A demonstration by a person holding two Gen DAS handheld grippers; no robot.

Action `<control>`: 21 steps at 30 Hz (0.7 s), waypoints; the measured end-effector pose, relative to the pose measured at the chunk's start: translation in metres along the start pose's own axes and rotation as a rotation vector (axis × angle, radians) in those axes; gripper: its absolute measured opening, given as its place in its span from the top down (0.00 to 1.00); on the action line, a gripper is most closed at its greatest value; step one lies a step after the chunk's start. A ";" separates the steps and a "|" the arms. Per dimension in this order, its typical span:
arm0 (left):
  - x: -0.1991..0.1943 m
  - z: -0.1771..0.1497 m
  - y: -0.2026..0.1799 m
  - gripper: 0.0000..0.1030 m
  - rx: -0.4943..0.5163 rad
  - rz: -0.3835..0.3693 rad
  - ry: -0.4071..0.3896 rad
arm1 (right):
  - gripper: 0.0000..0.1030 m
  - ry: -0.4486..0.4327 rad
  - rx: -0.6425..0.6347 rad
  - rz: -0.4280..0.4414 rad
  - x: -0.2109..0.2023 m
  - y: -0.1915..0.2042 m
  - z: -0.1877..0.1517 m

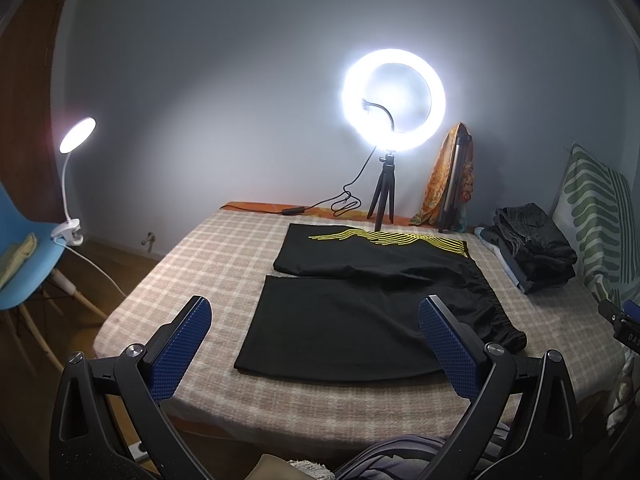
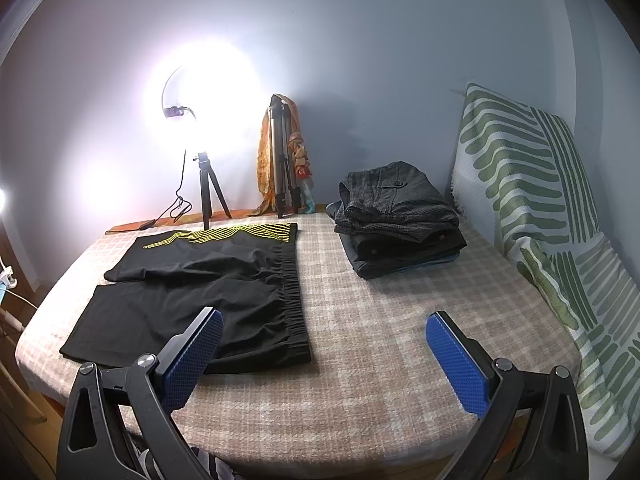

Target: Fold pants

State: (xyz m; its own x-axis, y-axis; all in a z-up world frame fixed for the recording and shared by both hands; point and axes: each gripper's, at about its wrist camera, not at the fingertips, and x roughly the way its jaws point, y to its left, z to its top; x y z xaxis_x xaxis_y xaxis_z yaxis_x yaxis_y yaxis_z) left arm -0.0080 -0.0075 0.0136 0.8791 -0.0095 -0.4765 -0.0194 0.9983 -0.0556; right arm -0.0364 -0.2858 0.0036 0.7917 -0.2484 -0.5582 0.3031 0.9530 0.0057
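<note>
Black shorts [image 1: 360, 312] with yellow wavy lines on the far leg lie flat on the checked bed cover [image 1: 208, 264], legs to the left, elastic waistband to the right. They also show in the right wrist view [image 2: 192, 304]. My left gripper [image 1: 316, 320] is open and empty, held above the bed's near edge in front of the near leg. My right gripper [image 2: 324, 332] is open and empty, hovering over the cover [image 2: 380, 320] just right of the waistband. Part of the right gripper shows at the right edge of the left wrist view [image 1: 624, 324].
A stack of folded dark clothes [image 2: 396, 220] sits at the back right of the bed. A lit ring light on a small tripod [image 1: 394, 100] and a folded tripod with an orange scarf [image 2: 284, 156] stand by the wall. A leaf-patterned pillow [image 2: 548, 208] lies right. A blue chair with clamp lamp [image 1: 28, 256] stands left.
</note>
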 end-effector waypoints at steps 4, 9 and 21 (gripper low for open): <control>0.000 0.001 -0.002 0.00 0.004 -0.001 0.000 | 0.00 -0.001 0.000 0.002 -0.001 -0.001 -0.001; 0.000 0.000 -0.003 0.00 0.004 -0.002 0.001 | 0.00 -0.001 0.000 0.004 0.000 -0.001 -0.001; 0.001 0.000 -0.003 0.00 0.007 -0.004 0.000 | 0.00 -0.001 0.001 0.003 0.001 -0.001 -0.001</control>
State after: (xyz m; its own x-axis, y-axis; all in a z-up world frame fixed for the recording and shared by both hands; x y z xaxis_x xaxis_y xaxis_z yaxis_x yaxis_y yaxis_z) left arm -0.0076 -0.0105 0.0132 0.8791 -0.0133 -0.4764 -0.0128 0.9986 -0.0516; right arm -0.0365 -0.2866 0.0019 0.7929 -0.2456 -0.5576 0.3010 0.9536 0.0081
